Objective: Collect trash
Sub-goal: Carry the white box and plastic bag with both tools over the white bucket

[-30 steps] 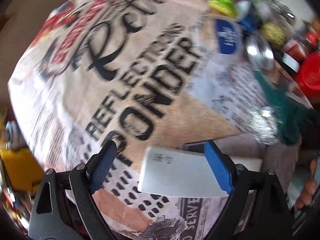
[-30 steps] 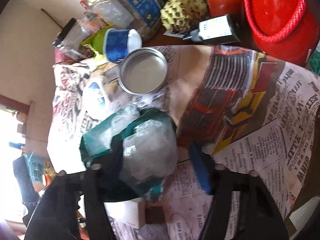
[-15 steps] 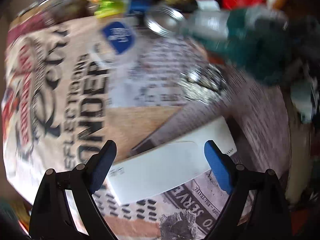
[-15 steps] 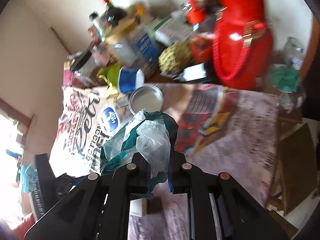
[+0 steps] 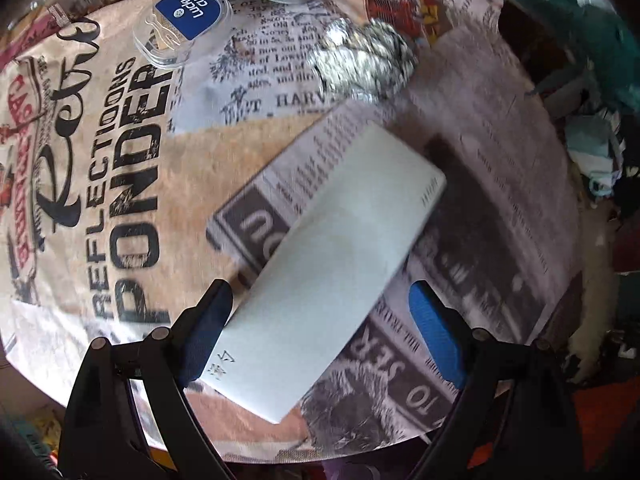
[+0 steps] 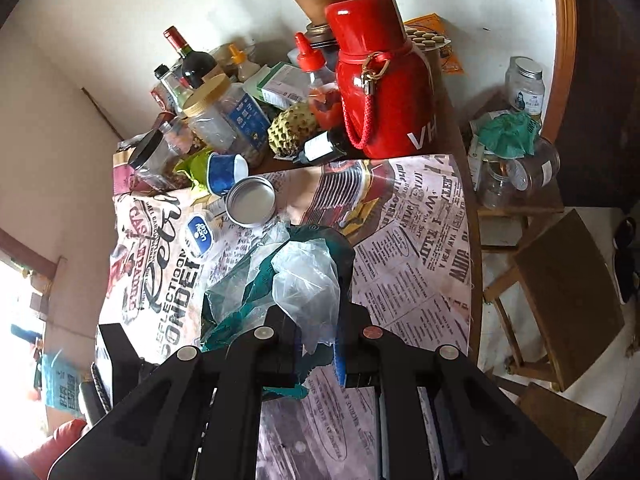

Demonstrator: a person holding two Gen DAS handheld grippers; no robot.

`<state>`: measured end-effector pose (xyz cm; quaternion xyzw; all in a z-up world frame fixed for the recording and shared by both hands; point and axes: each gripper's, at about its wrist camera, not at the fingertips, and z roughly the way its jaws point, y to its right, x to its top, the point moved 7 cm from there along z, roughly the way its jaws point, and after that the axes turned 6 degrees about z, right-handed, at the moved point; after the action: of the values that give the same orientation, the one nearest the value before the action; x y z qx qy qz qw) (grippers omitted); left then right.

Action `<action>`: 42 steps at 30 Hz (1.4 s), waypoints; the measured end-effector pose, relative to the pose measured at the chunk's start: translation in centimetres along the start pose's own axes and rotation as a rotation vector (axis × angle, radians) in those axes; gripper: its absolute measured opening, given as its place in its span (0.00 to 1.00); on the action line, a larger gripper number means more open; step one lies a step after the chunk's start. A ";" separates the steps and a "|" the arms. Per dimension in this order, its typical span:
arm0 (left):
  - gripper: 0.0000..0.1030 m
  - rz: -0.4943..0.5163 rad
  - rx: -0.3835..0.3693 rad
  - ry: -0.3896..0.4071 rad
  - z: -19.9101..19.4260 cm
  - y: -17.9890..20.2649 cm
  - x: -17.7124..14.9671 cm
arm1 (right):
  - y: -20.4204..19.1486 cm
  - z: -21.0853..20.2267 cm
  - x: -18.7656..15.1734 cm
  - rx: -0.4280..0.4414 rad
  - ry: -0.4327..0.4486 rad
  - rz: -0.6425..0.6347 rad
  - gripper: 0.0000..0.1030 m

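A white cardboard box (image 5: pixel 332 272) lies slantwise on the newspaper-print tablecloth (image 5: pixel 120 152). My left gripper (image 5: pixel 320 308) points straight down over the box's near end, open, with a blue pad on either side of it. Beyond the box sits a crumpled foil ball (image 5: pixel 360 60). My right gripper (image 6: pixel 320 340) is shut on a bunch of green and clear plastic bags (image 6: pixel 296 276), held up above the table. The same bunch shows as a green blur (image 5: pixel 580 16) in the left wrist view.
A clear plastic cup lid with a blue label (image 5: pixel 188 20) and a metal jar lid (image 6: pixel 250 202) lie near the back. A red flask (image 6: pixel 380 88), bottles, jars and a custard apple (image 6: pixel 292 128) crowd the far edge. A wooden stool (image 6: pixel 560 280) stands right of the table.
My right gripper closed on the plastic bags and lifted them off the table. My left gripper rolled and shifted over the white box, which now lies slantwise between its fingers.
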<state>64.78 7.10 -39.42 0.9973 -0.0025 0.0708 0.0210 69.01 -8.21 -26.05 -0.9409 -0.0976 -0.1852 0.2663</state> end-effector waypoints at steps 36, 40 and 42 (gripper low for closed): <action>0.49 -0.130 -0.034 0.568 -21.4 -5.5 -14.5 | -12.5 -13.5 -15.9 -0.116 0.367 -0.023 0.11; 0.49 -0.099 -0.058 0.604 -23.1 -5.6 -17.8 | -13.7 -14.1 -19.4 -0.153 0.380 -0.008 0.11; 0.49 -0.081 -0.058 0.606 -23.5 -5.6 -19.0 | -14.0 -14.1 -21.1 -0.163 0.369 0.006 0.11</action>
<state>42.68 13.76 -19.09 0.9289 0.0415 0.3642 0.0521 41.66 -5.84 -16.90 -0.9097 -0.0291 -0.3611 0.2030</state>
